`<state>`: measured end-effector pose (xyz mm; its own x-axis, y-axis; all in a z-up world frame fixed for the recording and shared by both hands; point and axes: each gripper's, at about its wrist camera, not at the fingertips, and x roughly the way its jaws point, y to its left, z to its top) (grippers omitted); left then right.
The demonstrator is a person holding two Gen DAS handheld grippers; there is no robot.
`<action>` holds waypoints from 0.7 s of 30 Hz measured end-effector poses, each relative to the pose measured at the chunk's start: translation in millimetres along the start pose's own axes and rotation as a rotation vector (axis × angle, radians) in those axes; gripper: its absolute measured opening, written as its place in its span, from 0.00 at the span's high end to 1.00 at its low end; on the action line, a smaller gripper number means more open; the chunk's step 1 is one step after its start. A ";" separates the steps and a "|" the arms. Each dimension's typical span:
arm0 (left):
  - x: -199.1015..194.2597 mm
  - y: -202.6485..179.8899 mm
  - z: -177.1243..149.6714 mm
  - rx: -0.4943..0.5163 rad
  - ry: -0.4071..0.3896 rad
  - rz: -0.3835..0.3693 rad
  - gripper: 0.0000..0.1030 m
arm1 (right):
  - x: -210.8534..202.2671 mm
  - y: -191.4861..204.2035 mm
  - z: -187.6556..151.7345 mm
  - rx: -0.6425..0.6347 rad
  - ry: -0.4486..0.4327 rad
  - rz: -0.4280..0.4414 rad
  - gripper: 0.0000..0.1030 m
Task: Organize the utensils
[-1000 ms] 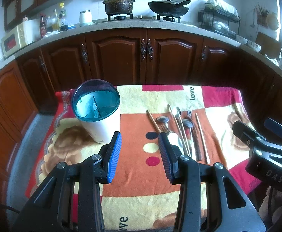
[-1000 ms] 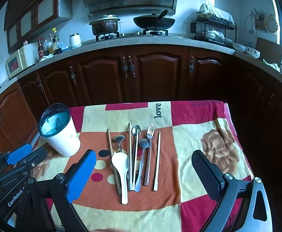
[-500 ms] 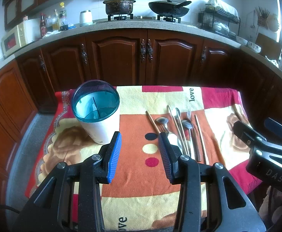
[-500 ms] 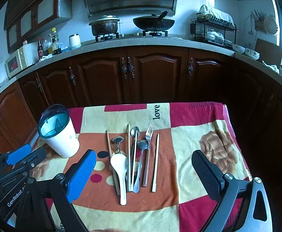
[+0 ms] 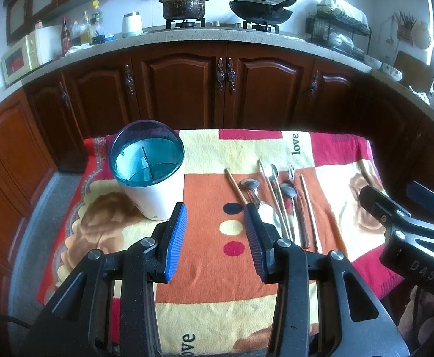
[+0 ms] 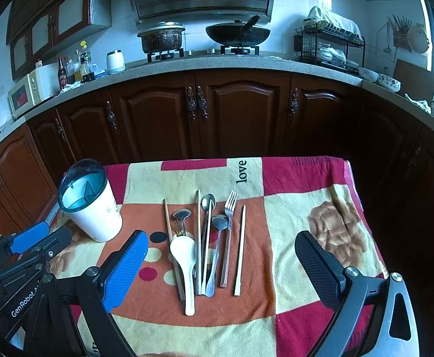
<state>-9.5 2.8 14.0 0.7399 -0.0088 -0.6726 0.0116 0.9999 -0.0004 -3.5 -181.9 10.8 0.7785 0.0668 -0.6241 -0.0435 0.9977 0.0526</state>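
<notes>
A white utensil holder with a teal divided rim [image 5: 151, 175] [image 6: 90, 205] stands on the left of the patterned cloth [image 5: 211, 267] [image 6: 312, 202]. Beside it lies a row of utensils: a white rice spoon [image 6: 185, 263] [image 5: 266, 211], metal spoons [image 6: 209, 208] [image 5: 288, 192], a fork [image 6: 230, 208] [image 5: 291, 171] and chopsticks [image 6: 240, 250] [image 5: 236, 186]. My left gripper [image 5: 215, 238] [image 6: 40, 236] hovers open over the cloth, near the holder, nothing between its fingers. My right gripper [image 6: 220, 270] stands wide open in front of the utensils, holding nothing; in the left wrist view it is at the right edge [image 5: 401, 205].
Dark wooden cabinets [image 6: 205, 113] close off the far side of the table under a stone counter [image 6: 246, 62] with a pot, a wok, bottles, a microwave and a dish rack. Grey floor [image 5: 38, 214] runs along the table's left.
</notes>
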 end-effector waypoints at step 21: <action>5.5 6.3 -1.4 -0.063 0.029 -0.044 0.62 | 7.6 0.8 -0.3 -0.009 0.027 -0.003 0.04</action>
<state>-6.3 9.1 9.2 0.7196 -0.0536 -0.6923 0.0005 0.9971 -0.0767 2.2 -180.6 5.9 0.7616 0.0642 -0.6449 -0.0467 0.9979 0.0441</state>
